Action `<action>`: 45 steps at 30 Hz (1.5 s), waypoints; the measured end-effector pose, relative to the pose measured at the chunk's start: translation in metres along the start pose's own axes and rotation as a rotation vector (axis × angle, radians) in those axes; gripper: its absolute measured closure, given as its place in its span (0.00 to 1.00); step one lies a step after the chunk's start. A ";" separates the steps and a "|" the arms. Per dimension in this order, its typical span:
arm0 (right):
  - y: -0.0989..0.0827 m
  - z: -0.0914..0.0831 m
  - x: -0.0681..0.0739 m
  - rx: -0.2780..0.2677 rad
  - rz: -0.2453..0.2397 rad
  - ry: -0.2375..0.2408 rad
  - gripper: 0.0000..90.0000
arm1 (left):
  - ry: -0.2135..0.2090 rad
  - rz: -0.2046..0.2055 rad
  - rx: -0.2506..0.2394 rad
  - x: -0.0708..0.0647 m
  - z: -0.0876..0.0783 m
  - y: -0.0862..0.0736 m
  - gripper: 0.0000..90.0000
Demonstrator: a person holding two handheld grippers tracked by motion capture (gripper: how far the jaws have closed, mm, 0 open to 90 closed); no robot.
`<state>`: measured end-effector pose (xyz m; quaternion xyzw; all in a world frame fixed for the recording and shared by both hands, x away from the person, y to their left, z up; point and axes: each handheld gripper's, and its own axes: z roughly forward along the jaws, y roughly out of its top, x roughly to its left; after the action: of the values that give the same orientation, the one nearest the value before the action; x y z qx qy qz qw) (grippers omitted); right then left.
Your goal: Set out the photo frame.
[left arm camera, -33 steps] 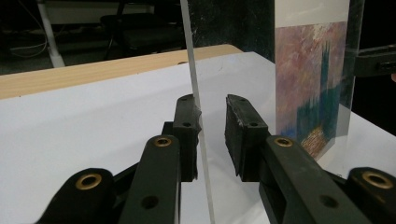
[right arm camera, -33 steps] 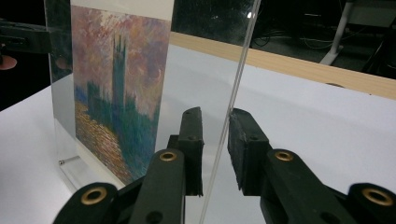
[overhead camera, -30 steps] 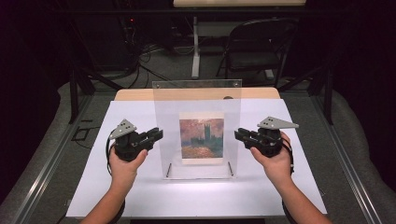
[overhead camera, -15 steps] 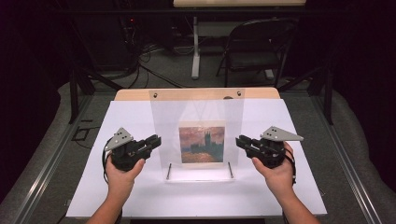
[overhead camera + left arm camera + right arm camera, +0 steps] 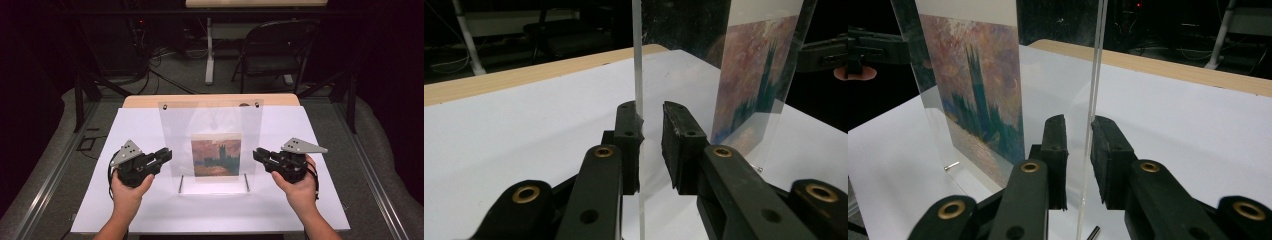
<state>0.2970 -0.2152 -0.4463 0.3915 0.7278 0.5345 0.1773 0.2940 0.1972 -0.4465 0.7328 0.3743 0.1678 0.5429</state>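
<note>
Two grippers flank a clear acrylic sheet (image 5: 210, 145) that stands upright near the middle of the white table (image 5: 150, 125) in the high view, with a small painting print (image 5: 216, 157) showing on its lower half. The left gripper (image 5: 164, 156) meets the sheet's left edge and the right gripper (image 5: 259, 155) meets its right edge, each carried by a hand coming in from the near side. Two thin metal pins (image 5: 180, 183) lie on the table at the foot of the sheet, one under each lower corner. Beyond the far edge of the table stands a folding chair (image 5: 272, 50) on the floor. In the left gripper view, the sheet's edge (image 5: 638, 90) rises between the two black jaws; it lies against the left jaw's pad, while a narrow gap shows between it and the right jaw, so the jaws stand a little apart around the edge without pinching it from both sides. The print (image 5: 751, 85) shows to the right on the sheet. In the right gripper view, the sheet's other edge (image 5: 1093, 100) stands between the jaws, with a slim gap visible on either side of it, so this pair also brackets the edge loosely. The print (image 5: 978, 95) appears at the left, and a pin (image 5: 951, 165) lies on the table below it.
</note>
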 end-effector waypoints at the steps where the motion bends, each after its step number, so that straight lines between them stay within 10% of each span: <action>1: 0.000 0.000 0.000 0.000 0.000 0.000 0.85 | 0.000 0.000 0.000 0.000 0.000 0.000 0.85; 26: -0.023 -0.027 -0.008 -0.104 -0.038 -0.045 0.53 | 0.079 -0.053 -0.038 0.016 -0.025 -0.028 0.60; 34: -0.060 -0.021 -0.036 -0.031 -0.029 -0.188 0.44 | 0.141 -0.052 0.017 0.034 -0.016 -0.058 0.52; 45: -0.086 0.001 -0.043 0.036 -0.054 -0.209 0.44 | 0.165 -0.025 0.082 0.043 0.001 -0.083 0.50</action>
<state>0.2919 -0.2581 -0.5323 0.4285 0.7250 0.4727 0.2593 0.2924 0.2391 -0.5304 0.7333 0.4333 0.2053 0.4820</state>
